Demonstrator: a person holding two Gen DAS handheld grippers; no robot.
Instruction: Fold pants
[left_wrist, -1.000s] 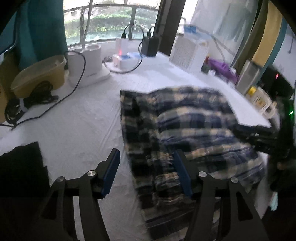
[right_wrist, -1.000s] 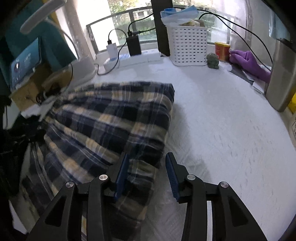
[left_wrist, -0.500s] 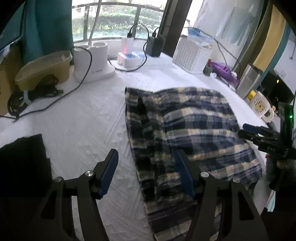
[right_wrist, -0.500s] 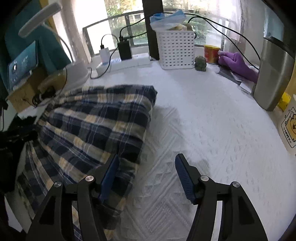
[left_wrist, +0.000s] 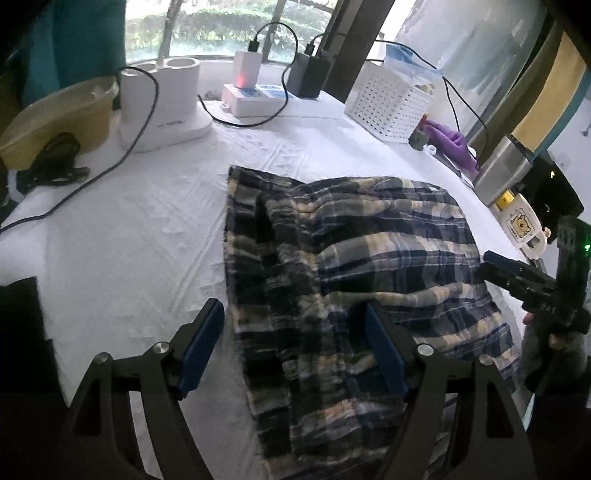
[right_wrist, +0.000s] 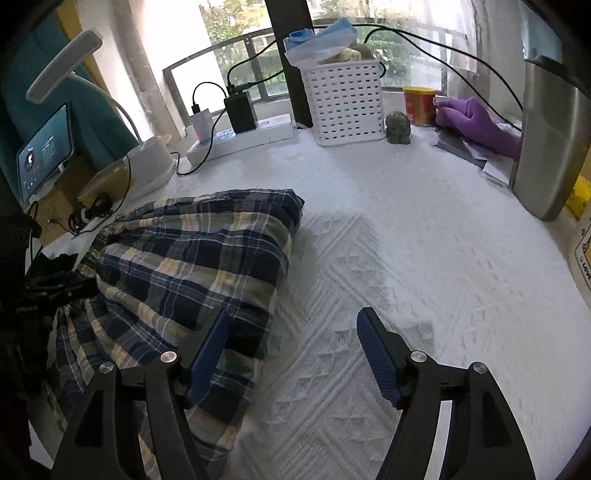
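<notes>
On white textured tablecloth (right_wrist: 424, 258) plaid pants (left_wrist: 351, 258) lie folded in a bundle, near edge hangs off the table front, hem cut off by frame bottom in the left wrist view. Left gripper (left_wrist: 295, 350) jaws apart, have just been opening, blue pads clear of cloth; left edge of the pants sits between them, right finger (left_wrist: 386, 354) over the fabric, contact hard to tell, view blurry there. Right gripper (right_wrist: 293, 356) also spread, just been opening; left pad over the pants' right edge, right pad over bare cloth, nothing gripped. Right gripper seen from the left wrist view as a dark shape at frame right, hand (left_wrist: 554, 350) on it mostly cut off. Behind: white basket (right_wrist: 345, 105), power strip (right_wrist: 243, 140) with chargers, steel flask (right_wrist: 550, 147) partly cropped, purple glove (right_wrist: 476, 123). Dark item at left wrist view's lower left, unidentifiable
</notes>
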